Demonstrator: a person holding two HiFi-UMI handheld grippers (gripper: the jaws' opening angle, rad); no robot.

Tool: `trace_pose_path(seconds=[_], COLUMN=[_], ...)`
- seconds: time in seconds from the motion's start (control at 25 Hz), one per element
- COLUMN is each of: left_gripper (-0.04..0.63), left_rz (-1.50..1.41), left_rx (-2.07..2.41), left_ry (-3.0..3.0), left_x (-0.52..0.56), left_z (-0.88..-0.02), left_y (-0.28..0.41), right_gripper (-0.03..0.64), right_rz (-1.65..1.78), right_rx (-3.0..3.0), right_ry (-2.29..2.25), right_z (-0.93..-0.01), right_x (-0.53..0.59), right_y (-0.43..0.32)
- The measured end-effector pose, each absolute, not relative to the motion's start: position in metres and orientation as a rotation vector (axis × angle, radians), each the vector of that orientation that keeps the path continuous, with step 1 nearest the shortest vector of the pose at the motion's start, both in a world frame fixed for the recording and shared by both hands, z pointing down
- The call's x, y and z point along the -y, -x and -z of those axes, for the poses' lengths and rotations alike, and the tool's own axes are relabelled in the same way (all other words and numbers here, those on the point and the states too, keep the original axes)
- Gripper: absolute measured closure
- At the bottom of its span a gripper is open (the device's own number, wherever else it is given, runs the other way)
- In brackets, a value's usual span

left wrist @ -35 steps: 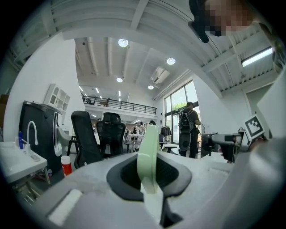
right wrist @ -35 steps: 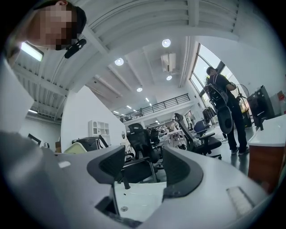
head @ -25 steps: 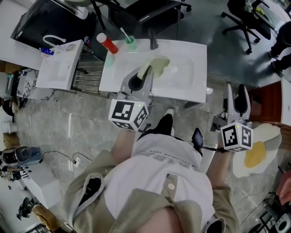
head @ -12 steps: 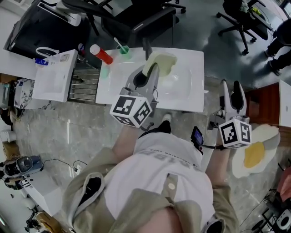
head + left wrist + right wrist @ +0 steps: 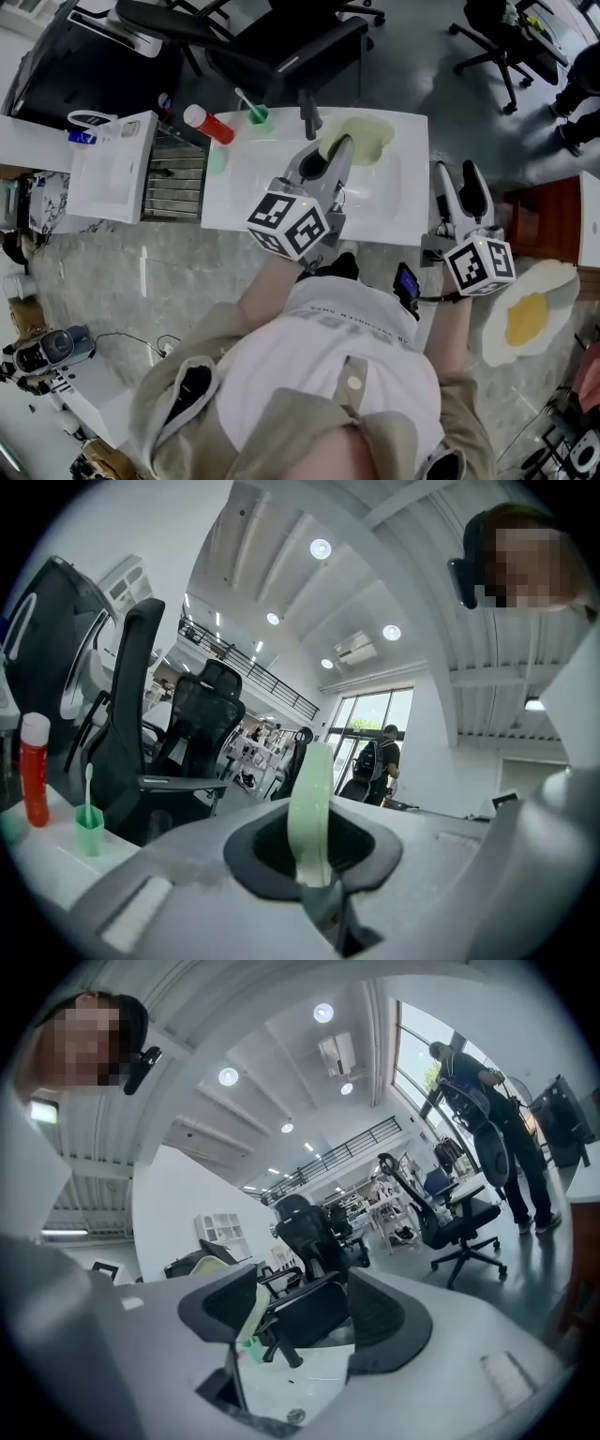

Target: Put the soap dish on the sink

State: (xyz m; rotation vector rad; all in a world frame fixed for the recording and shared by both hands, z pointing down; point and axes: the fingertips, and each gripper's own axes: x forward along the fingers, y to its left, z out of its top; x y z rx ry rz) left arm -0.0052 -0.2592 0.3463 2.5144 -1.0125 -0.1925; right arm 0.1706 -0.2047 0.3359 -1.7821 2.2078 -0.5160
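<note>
The pale green soap dish (image 5: 362, 138) hangs over the back right part of the white sink (image 5: 248, 192), just right of the faucet (image 5: 309, 111). My left gripper (image 5: 331, 156) is shut on the dish's near edge. The left gripper view shows the dish (image 5: 311, 803) edge-on between the pads. Past the sink's right edge is my right gripper (image 5: 456, 184), its jaws opening and nothing between them. The right gripper view shows that gripper (image 5: 305, 1314) pointing level across the sink (image 5: 300, 1372), the dish (image 5: 251, 1314) beside its left pad.
A red bottle (image 5: 208, 124) and a green cup with a toothbrush (image 5: 256, 114) stand at the sink's back left. A smaller white basin (image 5: 114, 169) and a metal rack (image 5: 176, 173) lie to the left. Office chairs (image 5: 281, 37) stand behind; an egg-shaped rug (image 5: 525, 323) lies right.
My left gripper has carried the dish rightward over the sink, from the basin's middle to right of the faucet. My right gripper has moved forward beside the sink, its jaws a little wider.
</note>
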Motion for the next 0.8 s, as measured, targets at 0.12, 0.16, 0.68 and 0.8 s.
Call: trace_pose_path(seconds=[0.12,0.16,0.68,0.8], left_gripper=[0.565,0.565,0.565,0.565], left_rz=[0.224,0.243,0.357,0.369], left_rx=[0.944,0.917,0.734,0.716], left_ry=[-2.488,-2.467,-2.260,-2.254], left_x=[0.265,0.266,0.264,0.259], left_z=[-0.348,-0.349,-0.363,-0.362], left_y=[-0.002,-0.003,-0.013,-0.018], right_gripper=[0.305,0.305,0.305,0.307], right_rz=[0.604,0.636,0.946,0.981], right_rx=[-2.215,-2.219,-2.179,-2.175], right_ry=[1.684,1.649,1.299,1.235], right_z=[-0.348,-0.352,-0.385,-0.387], right_x=[0.218,0.222,0.229,0.228], right_y=[-0.156,-0.151,-0.108,-0.105])
